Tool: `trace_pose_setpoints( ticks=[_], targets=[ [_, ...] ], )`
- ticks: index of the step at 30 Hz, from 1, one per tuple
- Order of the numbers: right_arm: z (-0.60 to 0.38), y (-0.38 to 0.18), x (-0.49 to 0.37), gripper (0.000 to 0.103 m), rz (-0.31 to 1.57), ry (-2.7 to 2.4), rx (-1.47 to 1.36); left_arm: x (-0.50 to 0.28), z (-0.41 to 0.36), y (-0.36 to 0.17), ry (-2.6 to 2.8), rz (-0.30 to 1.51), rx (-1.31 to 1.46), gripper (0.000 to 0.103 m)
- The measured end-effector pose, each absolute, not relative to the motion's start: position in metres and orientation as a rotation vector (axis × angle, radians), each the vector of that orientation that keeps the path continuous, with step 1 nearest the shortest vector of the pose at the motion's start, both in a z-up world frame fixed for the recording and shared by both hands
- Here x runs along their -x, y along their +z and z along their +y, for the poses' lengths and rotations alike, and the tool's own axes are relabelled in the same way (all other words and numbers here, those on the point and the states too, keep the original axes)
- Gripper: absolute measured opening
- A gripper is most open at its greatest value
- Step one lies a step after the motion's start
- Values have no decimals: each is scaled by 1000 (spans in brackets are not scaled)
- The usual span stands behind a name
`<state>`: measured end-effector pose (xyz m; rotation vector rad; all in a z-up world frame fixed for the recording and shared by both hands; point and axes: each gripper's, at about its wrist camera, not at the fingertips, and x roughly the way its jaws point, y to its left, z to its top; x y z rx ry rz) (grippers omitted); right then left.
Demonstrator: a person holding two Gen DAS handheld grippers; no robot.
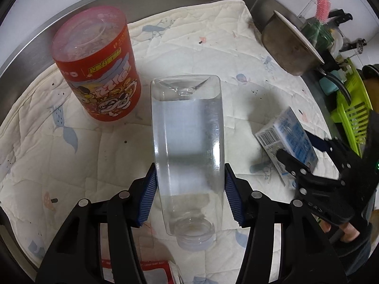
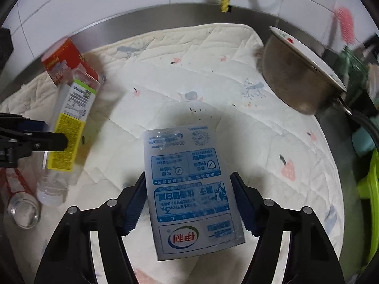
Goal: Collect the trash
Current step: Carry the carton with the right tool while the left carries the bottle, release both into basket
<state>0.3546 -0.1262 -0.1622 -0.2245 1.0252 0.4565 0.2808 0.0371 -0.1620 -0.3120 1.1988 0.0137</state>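
— Bottle, clear plastic, is sitting pinched in the left gripper, just beside the red canister.
— Right gripper is clamping the milk carton, further from that canister.

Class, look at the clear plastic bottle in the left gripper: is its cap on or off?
Off. The clear plastic bottle ends in a bare, open threaded mouth nearest the camera, with no cap visible, between the left gripper pads.
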Motion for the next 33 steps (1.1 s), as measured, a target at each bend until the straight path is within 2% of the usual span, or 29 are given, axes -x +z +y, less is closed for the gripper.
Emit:
trace_pose_setpoints(
  ticks=[7, 14, 26, 33],
  targets=[
    [-179, -133, -293, 65, 959, 353, 59, -269, 21, -151, -44, 1180, 291, 53],
    [-267, -116, -188, 65, 891, 146, -82, -248, -15, -128, -148, 1145, 258, 53],
    [-377, -207, -96, 65, 1087, -145, -224, -196, -129, -99, -402, 1122, 156, 53],
    [-410, -232, -69, 68, 1092, -226, -328, -175, -188, -97, -510, 1134, 88, 53]
  ],
)
